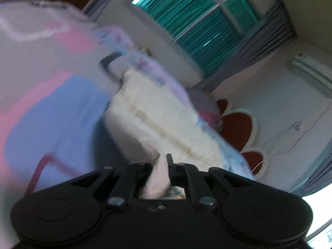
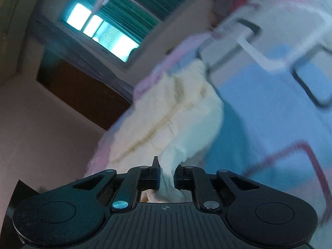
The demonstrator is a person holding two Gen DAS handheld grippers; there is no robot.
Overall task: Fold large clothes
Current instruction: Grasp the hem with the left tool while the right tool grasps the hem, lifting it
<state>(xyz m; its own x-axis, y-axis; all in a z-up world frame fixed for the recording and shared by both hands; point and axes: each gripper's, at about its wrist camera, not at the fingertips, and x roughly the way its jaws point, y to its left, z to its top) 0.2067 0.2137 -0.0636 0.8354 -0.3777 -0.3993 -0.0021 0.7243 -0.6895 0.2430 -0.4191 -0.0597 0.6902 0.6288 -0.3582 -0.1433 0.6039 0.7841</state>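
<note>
A bed (image 1: 54, 112) covered in a sheet of pale blue, pink and white blocks fills the left of the left wrist view and the right of the right wrist view, both blurred. Behind it stands a window (image 1: 197, 20) with green blinds, grey curtains (image 1: 267, 41) at its sides, and a red and cream petal-shaped headboard (image 1: 238, 128) against the far wall; an air conditioner (image 1: 311, 74) hangs high on the right. The cream garment (image 1: 157, 116), seemingly a large top with a faint yellowish band across it, stretches over the bed from the far side towards both cameras, bunching into a narrow neck at each near end. The left tool (image 1: 160, 166) is clamped on one gathered edge of the garment, cloth pinched between its fingers and spilling back under them. The right tool (image 2: 167, 169) is likewise closed on another bunched edge of cloth, which rises from its fingers up into the spread fabric
</note>
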